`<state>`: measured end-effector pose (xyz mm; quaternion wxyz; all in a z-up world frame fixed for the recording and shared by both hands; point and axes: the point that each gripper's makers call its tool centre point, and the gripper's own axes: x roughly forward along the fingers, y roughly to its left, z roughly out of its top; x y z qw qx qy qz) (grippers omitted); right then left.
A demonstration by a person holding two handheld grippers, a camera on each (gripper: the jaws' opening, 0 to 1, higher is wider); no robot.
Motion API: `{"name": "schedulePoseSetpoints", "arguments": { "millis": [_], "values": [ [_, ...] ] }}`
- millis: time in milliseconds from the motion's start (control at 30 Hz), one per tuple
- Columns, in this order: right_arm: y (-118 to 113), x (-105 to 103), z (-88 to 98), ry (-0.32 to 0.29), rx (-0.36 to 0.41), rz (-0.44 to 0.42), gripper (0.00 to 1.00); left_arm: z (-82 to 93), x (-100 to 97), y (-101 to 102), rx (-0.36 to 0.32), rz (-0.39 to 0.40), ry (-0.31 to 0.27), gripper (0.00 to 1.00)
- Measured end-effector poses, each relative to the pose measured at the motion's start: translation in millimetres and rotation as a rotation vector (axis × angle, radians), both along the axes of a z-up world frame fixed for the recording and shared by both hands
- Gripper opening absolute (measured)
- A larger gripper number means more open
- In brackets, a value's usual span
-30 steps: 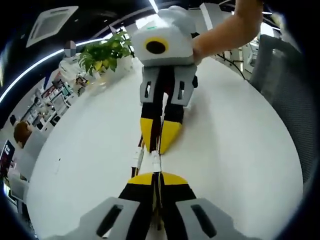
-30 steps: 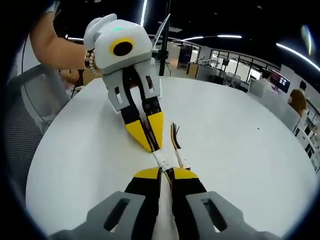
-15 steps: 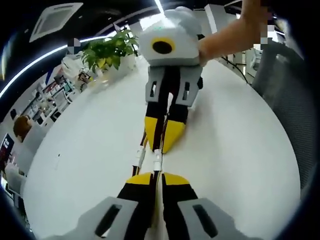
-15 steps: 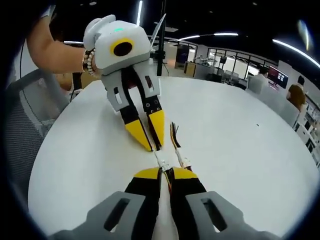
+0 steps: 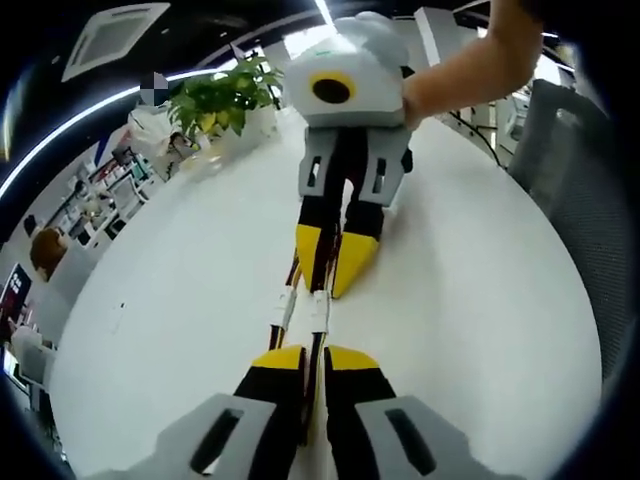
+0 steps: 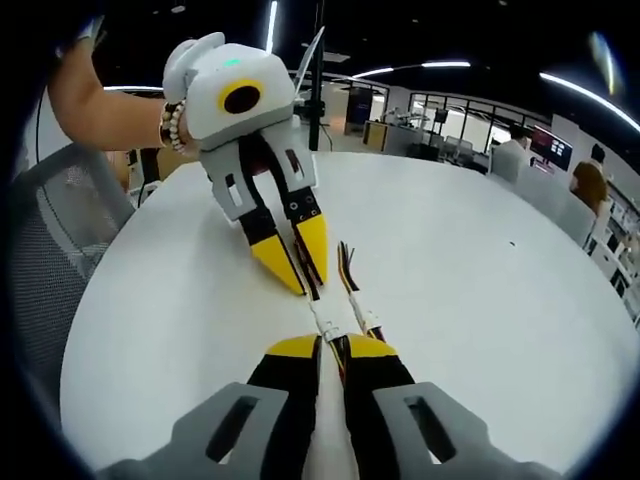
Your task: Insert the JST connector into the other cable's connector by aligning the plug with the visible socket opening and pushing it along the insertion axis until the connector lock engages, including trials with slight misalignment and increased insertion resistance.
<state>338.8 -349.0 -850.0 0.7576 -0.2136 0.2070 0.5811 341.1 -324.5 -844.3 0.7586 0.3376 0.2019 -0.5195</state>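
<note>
Over the white round table (image 5: pixel 480 330) my two grippers face each other tip to tip. A white JST connector (image 5: pixel 318 310) lies in line between them. My left gripper (image 5: pixel 307 352) is shut on its thin cable, with coloured wires running back between the jaws. The right gripper (image 5: pixel 328 290) comes in from the top, shut on the cable at the other side. In the right gripper view, the connector (image 6: pixel 328 322) sits just ahead of my right gripper (image 6: pixel 331 343), and the left gripper (image 6: pixel 310 285) points down at it. I cannot tell whether plug and socket are fully joined.
A second white connector (image 5: pixel 287 305) with black, yellow and red wires (image 6: pixel 346 265) lies on the table beside the first. A potted plant (image 5: pixel 215 100) stands at the table's far edge. A grey mesh chair (image 5: pixel 575 170) is at the side. A person's arm (image 5: pixel 470 70) holds the right gripper.
Both views have shifted a little. The white connector now sits slightly nearer my right gripper's tips, and the two grippers stay facing each other, both still shut.
</note>
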Motion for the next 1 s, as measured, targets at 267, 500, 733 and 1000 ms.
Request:
{"name": "schedulePoseSetpoints", "arguments": {
  "millis": [267,500,733,1000],
  "values": [
    [0,0,0.4,0.006,0.000,-0.001,0.06,0.1,5.6,3,0.011,0.017,-0.009,0.00],
    [-1,-1,1.0,0.008,-0.002,-0.002,0.07,2.1,2.6,2,0.003,0.016,0.001,0.01],
    [-3,-2,9.0,0.010,0.011,-0.018,0.10,10.8,4.5,3,-0.064,0.092,0.044,0.08],
    [-5,-1,22.1,-0.008,0.023,-0.039,0.14,22.3,2.0,0,-0.108,0.110,0.048,0.12]
  ]
}}
